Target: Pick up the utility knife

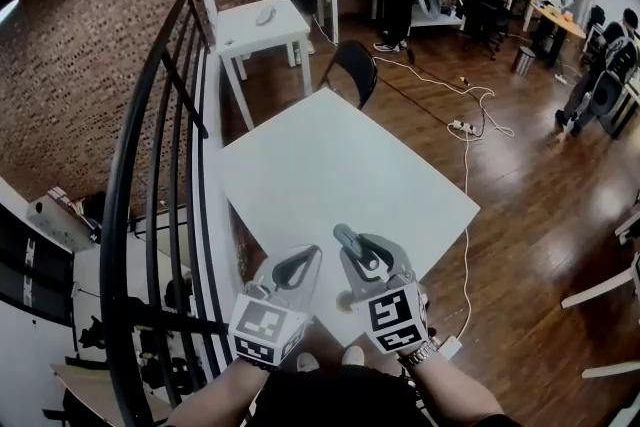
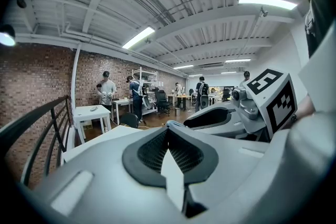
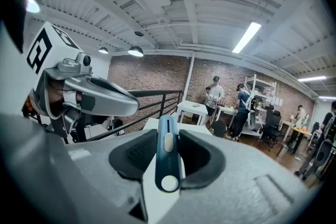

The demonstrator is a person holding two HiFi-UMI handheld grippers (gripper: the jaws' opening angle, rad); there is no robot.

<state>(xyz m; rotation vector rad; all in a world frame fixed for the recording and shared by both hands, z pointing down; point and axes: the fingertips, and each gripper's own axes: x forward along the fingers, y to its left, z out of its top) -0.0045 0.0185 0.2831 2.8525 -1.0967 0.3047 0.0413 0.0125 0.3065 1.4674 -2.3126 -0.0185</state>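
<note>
The right gripper's (image 1: 368,253) fingers are pinching the utility knife (image 3: 168,157): in the right gripper view its dark teal body stands clamped between the two dark pads, slider and round button facing the camera. The knife's long axis runs along the gripper's own line, away from the person, and its far end pokes out just past the fingertips. So the thing to be picked up lies not ahead of the fingers but inside them, clear of the surface. The pick-up looks as good as made, and what follows turns only on keeping that pinch firm (a slim smooth handle held by its sides could slide lengthwise if the grip eased). The left gripper (image 2: 168,126) hangs just beside the right one on its left. Its fingers are pressed together at the tips with nothing between them, so it has no part in the hold. Below both is the near edge of a square white table (image 1: 330,165), which carries nothing in view. A black railing (image 1: 150,215) runs along its left, with a brick wall (image 1: 90,35) behind. Beyond lie a wooden floor (image 1: 540,215) with a loose cable (image 1: 465,115), a dark chair (image 1: 352,67), a smaller white table (image 1: 260,25), and people at desks at the far end.
</note>
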